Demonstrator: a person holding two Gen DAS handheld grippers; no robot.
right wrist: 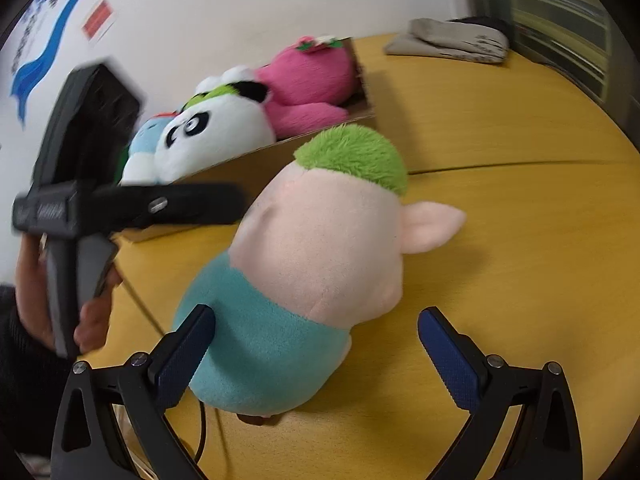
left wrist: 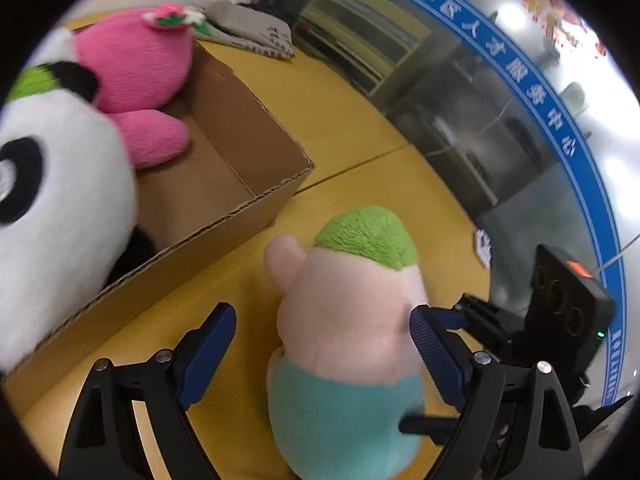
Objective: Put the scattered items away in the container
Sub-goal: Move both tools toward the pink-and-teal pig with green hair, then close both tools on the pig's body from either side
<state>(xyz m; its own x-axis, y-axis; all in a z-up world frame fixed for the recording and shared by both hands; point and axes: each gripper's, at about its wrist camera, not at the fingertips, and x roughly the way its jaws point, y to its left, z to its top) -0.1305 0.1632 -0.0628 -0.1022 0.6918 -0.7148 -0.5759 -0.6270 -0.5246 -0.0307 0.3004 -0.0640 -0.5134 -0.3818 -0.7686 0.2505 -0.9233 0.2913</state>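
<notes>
On the yellow table (right wrist: 500, 128), just beside the cardboard box (left wrist: 256, 120), a green-haired plush doll (right wrist: 320, 248) in a teal garment is seen upright. White Chinese characters are carried on a blue wall band (left wrist: 532, 92); they are too blurred to be read with certainty. The left gripper (left wrist: 324, 344) is angled downward, jaws spread wide, the doll between them with its right pad touching the head. The right gripper (right wrist: 316, 344) is likewise tilted down and wide, not pressing. A panda plush (right wrist: 216, 132) and a pink plush (right wrist: 312, 76) are contained in the box. A hand (right wrist: 94, 320) is seen on the left handle.
</notes>
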